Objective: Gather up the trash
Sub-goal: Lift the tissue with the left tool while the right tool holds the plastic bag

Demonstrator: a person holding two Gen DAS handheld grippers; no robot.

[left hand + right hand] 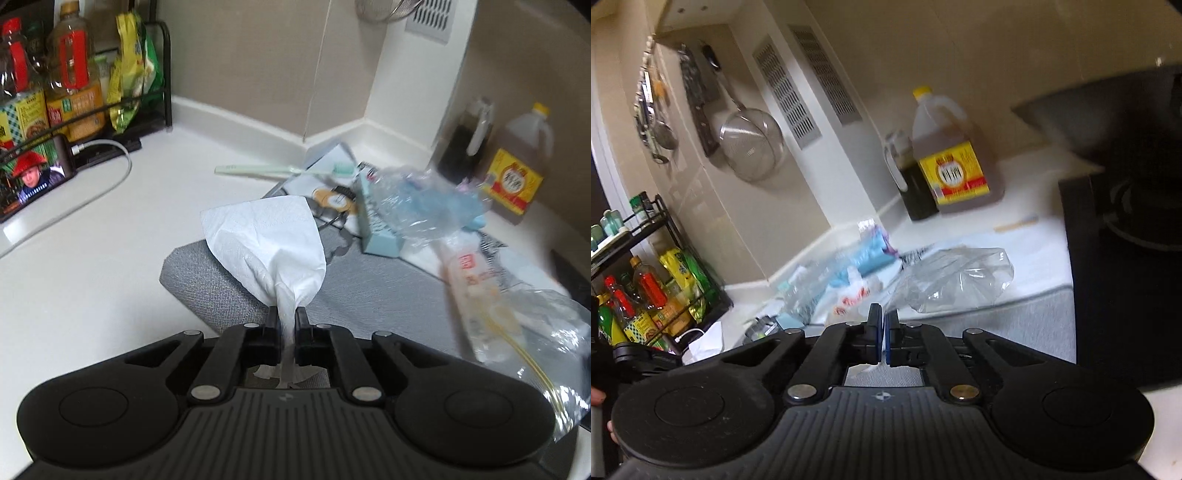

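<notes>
Above the grey mat (207,273), the left tool (287,314) clamps a white tissue (269,240); right tool (883,321) pinches a clear bag (956,280).

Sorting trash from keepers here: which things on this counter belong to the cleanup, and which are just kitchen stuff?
Trash: tissue in the left gripper; clear plastic bag; crumpled wrappers.

Just there: oil jug, dark bottle, phone, strainer, toothbrush.
</notes>
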